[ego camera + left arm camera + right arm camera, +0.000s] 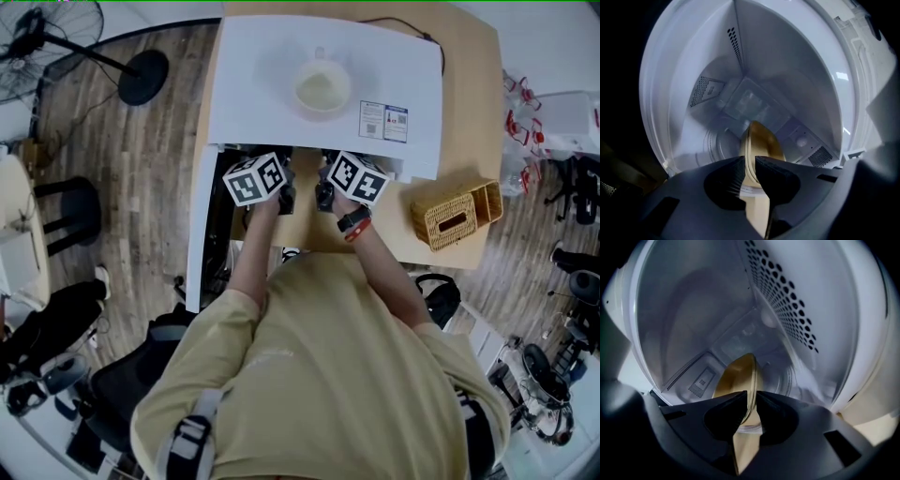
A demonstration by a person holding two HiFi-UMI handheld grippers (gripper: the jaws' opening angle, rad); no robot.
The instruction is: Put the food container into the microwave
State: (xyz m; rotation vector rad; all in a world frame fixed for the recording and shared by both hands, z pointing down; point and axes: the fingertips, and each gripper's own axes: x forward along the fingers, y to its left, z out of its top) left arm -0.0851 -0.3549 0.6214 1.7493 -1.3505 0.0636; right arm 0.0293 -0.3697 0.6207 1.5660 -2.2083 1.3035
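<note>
Both tools reach into the open microwave [258, 94], which stands on the counter [473, 103]. The left hand-held gripper [749, 165] has its jaws pinched almost together on the thin rim of the food container [761, 143]. The right hand-held gripper [750, 398] clamps the opposite rim in the same way, so the yellowish container hangs between them inside the white cavity, over the glass turntable [712, 140]. To do this step well, I judge that both sides should come down level and together and set the base near the turntable's middle. The jaws should open only once the weight rests, then back straight out clear of the door frame. In the head view the container is hidden under the microwave's roof and the marker cubes. Whether its base touches the turntable, and what it holds, cannot be told.
</note>
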